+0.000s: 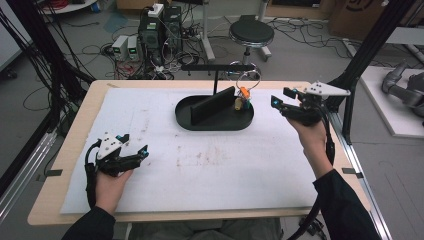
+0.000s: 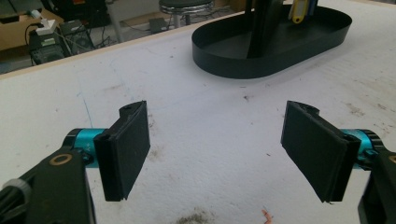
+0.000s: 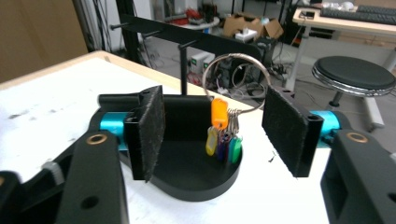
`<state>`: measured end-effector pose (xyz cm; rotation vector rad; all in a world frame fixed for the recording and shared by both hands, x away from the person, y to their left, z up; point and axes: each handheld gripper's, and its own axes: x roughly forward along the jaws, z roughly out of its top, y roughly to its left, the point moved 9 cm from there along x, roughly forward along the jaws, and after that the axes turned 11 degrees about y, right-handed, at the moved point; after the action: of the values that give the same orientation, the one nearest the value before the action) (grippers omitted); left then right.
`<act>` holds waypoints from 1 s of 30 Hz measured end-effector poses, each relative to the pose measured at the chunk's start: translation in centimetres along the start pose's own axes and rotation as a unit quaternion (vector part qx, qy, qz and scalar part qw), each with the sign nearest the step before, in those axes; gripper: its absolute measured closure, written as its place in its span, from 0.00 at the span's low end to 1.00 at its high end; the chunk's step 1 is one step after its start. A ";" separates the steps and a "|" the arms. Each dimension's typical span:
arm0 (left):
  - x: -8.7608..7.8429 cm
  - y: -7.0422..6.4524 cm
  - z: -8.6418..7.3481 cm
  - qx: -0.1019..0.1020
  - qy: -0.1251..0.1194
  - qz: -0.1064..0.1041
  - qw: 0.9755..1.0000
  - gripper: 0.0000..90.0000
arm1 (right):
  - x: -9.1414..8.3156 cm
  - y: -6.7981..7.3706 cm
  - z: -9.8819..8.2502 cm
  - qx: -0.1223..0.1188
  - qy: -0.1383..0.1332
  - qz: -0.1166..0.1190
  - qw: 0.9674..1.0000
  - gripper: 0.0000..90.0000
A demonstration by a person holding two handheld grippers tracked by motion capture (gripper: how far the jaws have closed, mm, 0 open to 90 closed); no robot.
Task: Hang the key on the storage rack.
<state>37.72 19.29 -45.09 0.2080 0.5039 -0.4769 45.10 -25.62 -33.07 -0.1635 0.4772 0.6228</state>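
My right tongs [image 1: 280, 98] stand wide and empty just beside the tray [image 1: 186, 119], where the key ring [image 3: 236, 84] hangs from the rack [image 3: 187, 33]. Left tongs [image 1: 134, 144] rest wide on the bench [image 1: 225, 175]. I'd back off level, avoiding snagging the ring.

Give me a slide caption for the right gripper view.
Open right gripper faces a key ring with coloured tags hanging into a black oval tray.

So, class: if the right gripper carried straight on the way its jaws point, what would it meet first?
Probably the bunch of coloured key tags hanging from the big metal ring over the end of the black tray. The right gripper is open, with the tags centred between its jaws, though depth is hard to judge.
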 end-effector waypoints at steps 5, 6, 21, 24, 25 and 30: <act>0.1 0.2 0.0 0.006 0.002 0.007 1.000 0.26 | -0.8 0.8 -2.9 0.007 -0.010 0.003 1.000 0.40; 0.1 0.2 0.0 0.007 0.003 0.007 1.000 0.26 | -0.9 0.9 -3.3 0.007 -0.010 0.006 1.000 0.40; -0.2 0.6 -0.5 0.012 0.005 0.011 1.000 0.26 | -0.4 0.1 -10.2 0.034 0.004 -0.020 0.999 0.37; -0.3 0.5 -0.5 0.015 0.004 0.010 1.000 0.26 | -0.3 -0.3 -10.6 0.035 0.006 -0.026 0.999 0.36; -0.4 0.4 -0.5 0.015 0.004 0.010 1.000 0.26 | -0.2 -0.4 -10.6 0.036 0.007 -0.028 0.999 0.36; -0.4 0.4 -0.7 0.015 0.006 0.009 1.000 0.26 | 0.0 -0.5 -10.9 0.037 0.014 -0.029 0.999 0.35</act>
<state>37.35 20.00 -45.43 0.2444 0.5068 -0.4659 41.32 -29.16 -42.69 -0.1152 0.5210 0.5454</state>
